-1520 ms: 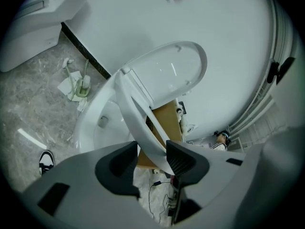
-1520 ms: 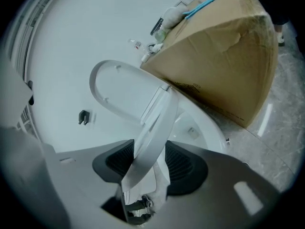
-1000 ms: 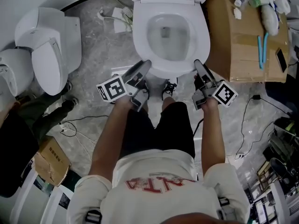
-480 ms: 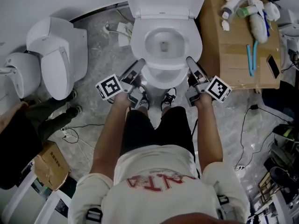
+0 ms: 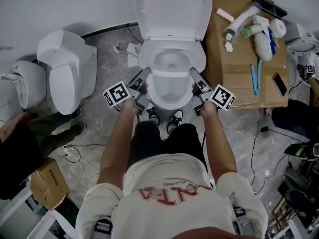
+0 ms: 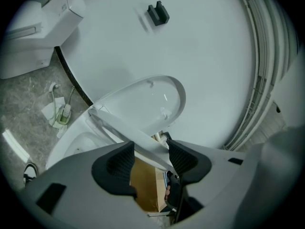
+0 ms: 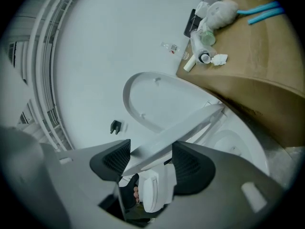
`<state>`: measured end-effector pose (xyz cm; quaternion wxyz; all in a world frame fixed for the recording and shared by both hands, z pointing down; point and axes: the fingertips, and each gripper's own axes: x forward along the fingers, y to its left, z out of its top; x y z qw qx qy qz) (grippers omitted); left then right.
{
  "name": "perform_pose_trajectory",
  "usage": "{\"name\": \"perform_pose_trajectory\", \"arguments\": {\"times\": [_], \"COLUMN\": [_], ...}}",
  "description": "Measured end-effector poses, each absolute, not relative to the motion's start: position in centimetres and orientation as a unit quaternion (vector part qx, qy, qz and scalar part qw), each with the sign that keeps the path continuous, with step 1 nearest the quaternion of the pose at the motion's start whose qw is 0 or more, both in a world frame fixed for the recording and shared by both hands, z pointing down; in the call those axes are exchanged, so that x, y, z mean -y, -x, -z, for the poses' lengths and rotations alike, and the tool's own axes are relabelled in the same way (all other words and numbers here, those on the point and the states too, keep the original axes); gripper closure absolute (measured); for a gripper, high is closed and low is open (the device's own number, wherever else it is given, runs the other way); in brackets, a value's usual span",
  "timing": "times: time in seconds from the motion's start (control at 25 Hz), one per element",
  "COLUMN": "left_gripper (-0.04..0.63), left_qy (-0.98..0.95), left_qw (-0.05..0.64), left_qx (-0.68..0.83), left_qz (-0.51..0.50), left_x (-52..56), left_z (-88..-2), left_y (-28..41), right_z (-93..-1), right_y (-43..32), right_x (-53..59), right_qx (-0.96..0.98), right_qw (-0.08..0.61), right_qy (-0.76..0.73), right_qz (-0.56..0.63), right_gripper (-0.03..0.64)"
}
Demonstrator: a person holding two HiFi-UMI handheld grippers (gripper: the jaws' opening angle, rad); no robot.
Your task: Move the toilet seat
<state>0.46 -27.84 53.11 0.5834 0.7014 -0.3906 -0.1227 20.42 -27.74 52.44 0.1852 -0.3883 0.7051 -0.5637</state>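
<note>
While the toilet seat [image 6: 128,136] is clamped at its front by the left gripper [image 5: 143,74], jaws just eased wider, and the right gripper [image 5: 195,73], it is held part-raised off the bowl [image 5: 169,91]. The swing up to the lid [image 5: 172,9] is judged outstanding.

White T-shirt [image 5: 172,195], seemingly red lettering [image 5: 172,194]; black shorts [image 5: 169,143].

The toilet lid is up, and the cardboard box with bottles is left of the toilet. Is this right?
No: the cardboard box with bottles is right of the toilet, as the head view shows. The lid is up.
</note>
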Motion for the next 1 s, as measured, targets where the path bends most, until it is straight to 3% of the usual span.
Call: {"name": "perform_pose_trajectory", "arguments": {"times": [0.6,1.0], "left_gripper": [0.382,0.39], "left_qy": [-0.775,-0.774], "left_qw": [0.513,0.505], "left_qx": [0.35,0.366], "left_qz": [0.115,0.109], "left_x": [34.4,39.0], "left_z": [-49.3,-48.3], "left_y": [-1.1,-0.6], "right_z": [-48.3,-46.2], "right_y": [-20.4,-20.7], "right_x": [33.9,38.6], "right_qx": [-0.785,-0.761], "right_qw": [0.195,0.267], "right_qy": [0.367,0.347], "right_qz": [0.459,0.479], "right_gripper": [0.357,0.443]}}
